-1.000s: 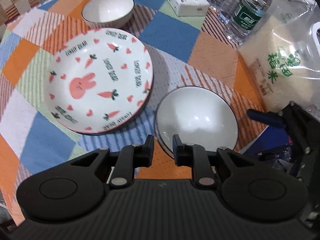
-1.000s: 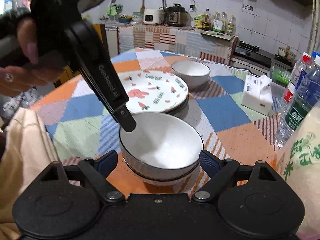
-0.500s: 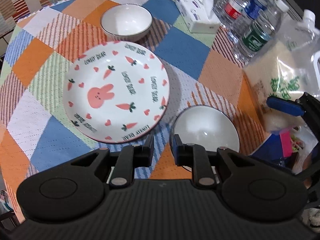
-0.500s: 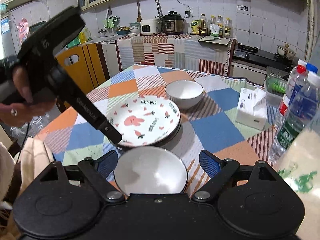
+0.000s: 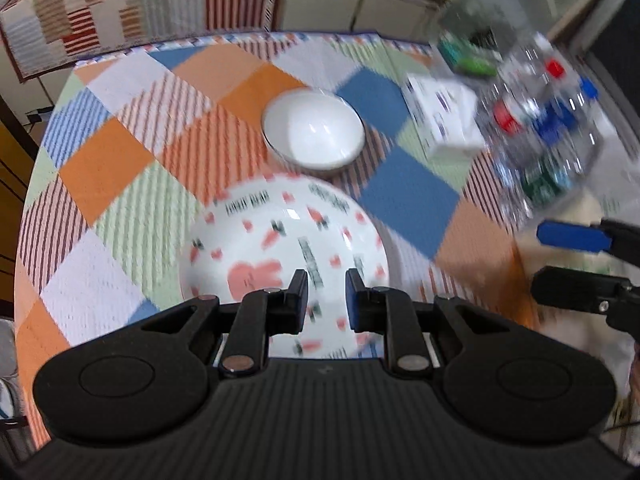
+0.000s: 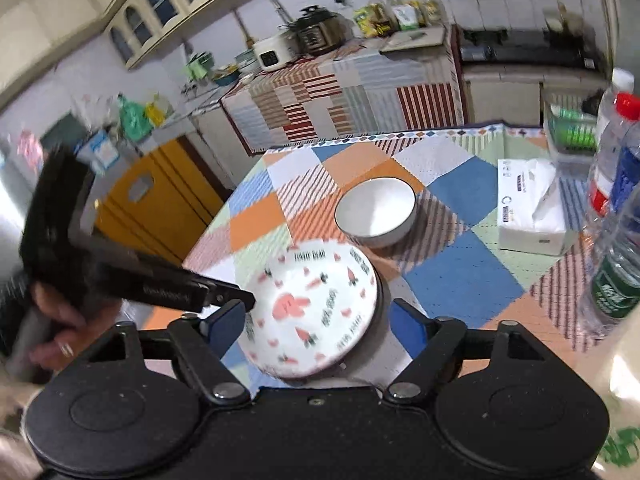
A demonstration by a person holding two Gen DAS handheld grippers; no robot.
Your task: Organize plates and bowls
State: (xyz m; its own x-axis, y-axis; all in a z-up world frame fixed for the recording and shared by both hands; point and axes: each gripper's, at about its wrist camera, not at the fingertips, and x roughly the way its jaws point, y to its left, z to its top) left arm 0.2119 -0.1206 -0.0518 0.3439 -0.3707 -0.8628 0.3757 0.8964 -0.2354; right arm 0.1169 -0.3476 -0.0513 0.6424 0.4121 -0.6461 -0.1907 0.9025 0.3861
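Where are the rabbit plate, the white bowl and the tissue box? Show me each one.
rabbit plate (image 6: 316, 304): right wrist view, on its pink rabbit.
white bowl (image 5: 314, 134): left wrist view, on its inside bottom.
tissue box (image 6: 532, 210): right wrist view, on its top face.

Patchwork cloth (image 6: 460, 276) covers bench. Tissue box (image 6: 528, 208) lies on cloth, toward its right edge. Water bottles (image 6: 616, 216) stand just right of tissue box. Green-filled basket (image 6: 572, 132) sits behind tissue box. Rice cooker (image 6: 272, 54) and pressure cooker (image 6: 320, 32) stand on counter well beyond cloth.
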